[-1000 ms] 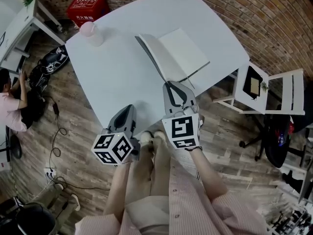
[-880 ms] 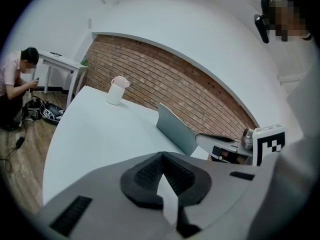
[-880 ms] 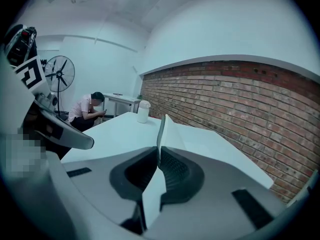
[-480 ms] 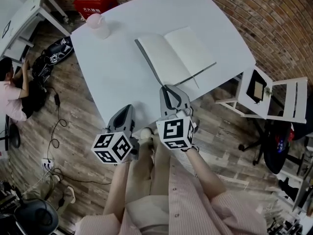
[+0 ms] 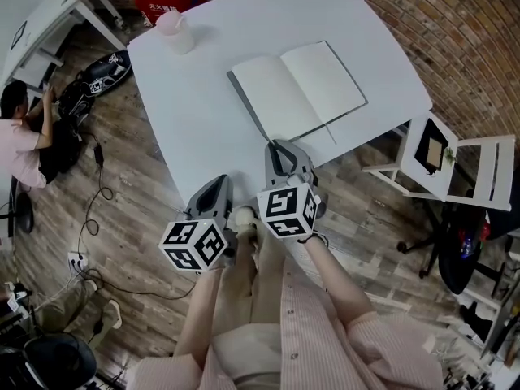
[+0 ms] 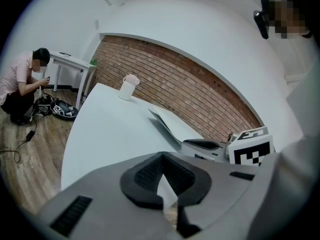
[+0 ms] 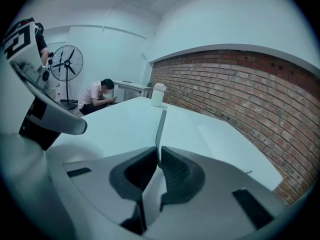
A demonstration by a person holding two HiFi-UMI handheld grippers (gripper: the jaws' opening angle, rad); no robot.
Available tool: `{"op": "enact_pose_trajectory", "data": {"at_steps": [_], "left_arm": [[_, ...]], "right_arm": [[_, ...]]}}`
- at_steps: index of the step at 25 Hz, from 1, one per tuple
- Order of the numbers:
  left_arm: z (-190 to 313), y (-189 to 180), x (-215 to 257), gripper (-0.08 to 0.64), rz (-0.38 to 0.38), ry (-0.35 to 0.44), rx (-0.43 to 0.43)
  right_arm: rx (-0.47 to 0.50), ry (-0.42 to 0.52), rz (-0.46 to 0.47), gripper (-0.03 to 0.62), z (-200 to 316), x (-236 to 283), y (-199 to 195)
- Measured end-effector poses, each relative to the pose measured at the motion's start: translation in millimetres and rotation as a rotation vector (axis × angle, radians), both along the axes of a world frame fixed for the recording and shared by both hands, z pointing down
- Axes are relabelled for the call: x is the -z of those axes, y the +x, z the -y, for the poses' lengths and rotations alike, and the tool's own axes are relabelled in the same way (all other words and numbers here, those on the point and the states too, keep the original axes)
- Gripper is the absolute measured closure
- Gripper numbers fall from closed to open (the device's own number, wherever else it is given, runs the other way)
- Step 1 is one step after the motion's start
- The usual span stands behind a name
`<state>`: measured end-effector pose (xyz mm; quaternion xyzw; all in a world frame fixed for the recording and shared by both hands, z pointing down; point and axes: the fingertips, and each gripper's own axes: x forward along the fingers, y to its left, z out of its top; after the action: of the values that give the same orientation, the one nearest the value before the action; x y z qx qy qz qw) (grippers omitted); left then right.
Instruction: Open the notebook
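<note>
White table (image 5: 203, 112) w/ notebook (image 5: 301, 88) lying open, pages up, toward its far-right side. R gripper (image 5: 279, 146) at notebook's near-left corner, jaws pinched on the grey cover edge. L gripper (image 5: 218, 184) by table's near edge, jaws together, empty; cup (image 5: 173, 29) at far-left corner.

Soft, even indoor light from above; the white table (image 5: 203, 120) is bright, with faint shadows. Every view bows like a fisheye; both gripper views go black at the corners. The right one looks bluish.
</note>
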<state>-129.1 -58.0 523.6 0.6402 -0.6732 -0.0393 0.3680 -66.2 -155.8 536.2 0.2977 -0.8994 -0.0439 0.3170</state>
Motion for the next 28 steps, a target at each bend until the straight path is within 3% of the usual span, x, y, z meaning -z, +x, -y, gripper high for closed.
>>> {"op": "enact_pose_trajectory", "data": {"at_steps": [18, 23, 28], "left_arm": [[-23.7, 1.6, 0.8, 0.568, 0.008, 0.003, 0.018], [-23.7, 1.6, 7.6, 0.568, 0.029, 0.018, 0.010], [-20.6, 4.8, 20.3, 0.568, 0.056, 0.054, -0.017]], "right_arm": [[0.044, -0.146, -0.035, 0.561, -8.9, -27.5, -8.1], [0.053, -0.176, 0.009, 0.550, -14.0, -21.9, -9.0], [0.085, -0.199, 0.127, 0.552, -23.5, -3.9, -8.9]]}}
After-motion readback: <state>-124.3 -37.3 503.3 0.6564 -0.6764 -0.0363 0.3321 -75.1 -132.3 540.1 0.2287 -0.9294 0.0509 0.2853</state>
